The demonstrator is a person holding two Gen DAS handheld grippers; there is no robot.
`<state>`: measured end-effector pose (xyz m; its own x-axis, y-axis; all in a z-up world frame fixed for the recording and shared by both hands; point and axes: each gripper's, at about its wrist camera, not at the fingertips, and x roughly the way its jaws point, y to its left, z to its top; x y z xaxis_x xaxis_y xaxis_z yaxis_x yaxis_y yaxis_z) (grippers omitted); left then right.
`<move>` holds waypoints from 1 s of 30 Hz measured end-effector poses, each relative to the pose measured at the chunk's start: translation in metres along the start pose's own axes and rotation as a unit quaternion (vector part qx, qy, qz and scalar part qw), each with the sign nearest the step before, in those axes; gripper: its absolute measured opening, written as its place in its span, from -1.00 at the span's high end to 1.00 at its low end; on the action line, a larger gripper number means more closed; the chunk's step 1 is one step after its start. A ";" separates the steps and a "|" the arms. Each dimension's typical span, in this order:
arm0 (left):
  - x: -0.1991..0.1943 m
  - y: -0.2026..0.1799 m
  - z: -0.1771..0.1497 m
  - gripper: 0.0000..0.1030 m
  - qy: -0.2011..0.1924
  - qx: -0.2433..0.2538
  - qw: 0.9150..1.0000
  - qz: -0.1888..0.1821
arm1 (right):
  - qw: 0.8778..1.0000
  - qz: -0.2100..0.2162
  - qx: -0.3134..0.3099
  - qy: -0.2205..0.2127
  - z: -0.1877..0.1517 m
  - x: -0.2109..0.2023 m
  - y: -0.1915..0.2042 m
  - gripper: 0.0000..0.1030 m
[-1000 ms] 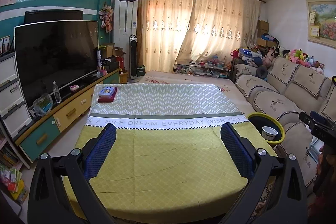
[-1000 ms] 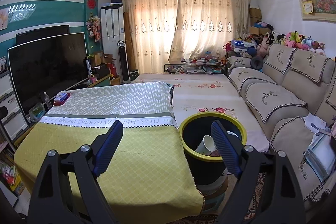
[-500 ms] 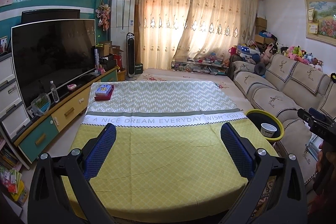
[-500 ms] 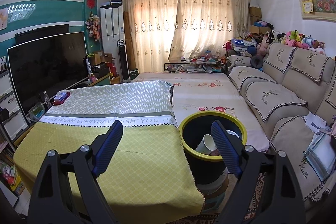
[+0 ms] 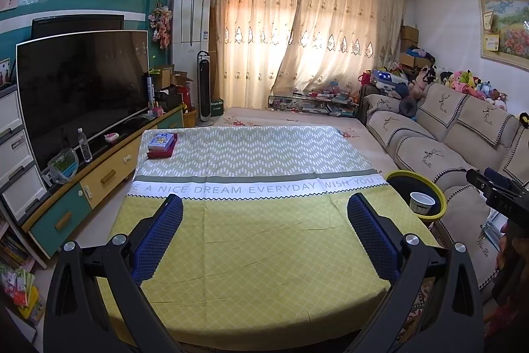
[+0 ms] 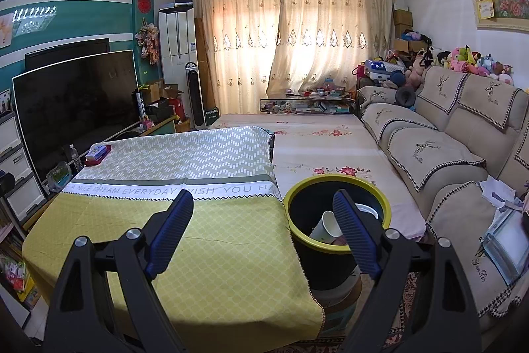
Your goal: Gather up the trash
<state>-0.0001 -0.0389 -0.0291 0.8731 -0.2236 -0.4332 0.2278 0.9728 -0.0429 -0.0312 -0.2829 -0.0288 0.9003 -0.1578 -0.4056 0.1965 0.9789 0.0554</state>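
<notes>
A black trash bin with a yellow rim [image 6: 337, 184] stands at the table's right side and holds white paper cups [image 6: 327, 225]. It also shows in the left wrist view [image 5: 416, 179] with a cup [image 5: 421, 202] inside. My left gripper [image 5: 264, 240] is open and empty above the near, yellow part of the tablecloth [image 5: 258, 240]. My right gripper [image 6: 264, 234] is open and empty near the table's right front corner, its right finger in front of the bin. The right gripper's body [image 5: 496, 191] shows at the right edge of the left wrist view.
A small box stack [image 5: 162, 144] lies at the table's far left corner. A TV [image 5: 82, 88] on a low cabinet runs along the left. A beige sofa [image 6: 446, 161] lines the right, with papers [image 6: 506, 227] on its near seat.
Both grippers stay open and empty. The left wrist view has pulled back and risen slightly, so more of the near tablecloth shows. The right view is nearly unchanged.
</notes>
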 end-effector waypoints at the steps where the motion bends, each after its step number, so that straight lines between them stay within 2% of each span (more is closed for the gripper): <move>1: 0.001 0.000 0.000 -0.91 0.001 0.000 1.000 0.000 | 1.000 0.000 0.000 0.000 0.000 0.000 0.000 -0.59; 30: 0.006 0.004 -0.006 -0.91 0.006 0.001 1.000 -0.002 | 1.000 0.002 0.000 0.003 -0.003 0.002 0.003 -0.59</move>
<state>0.0033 -0.0364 -0.0377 0.8672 -0.2270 -0.4431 0.2323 0.9717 -0.0432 -0.0302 -0.2803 -0.0325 0.8988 -0.1533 -0.4107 0.1934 0.9794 0.0577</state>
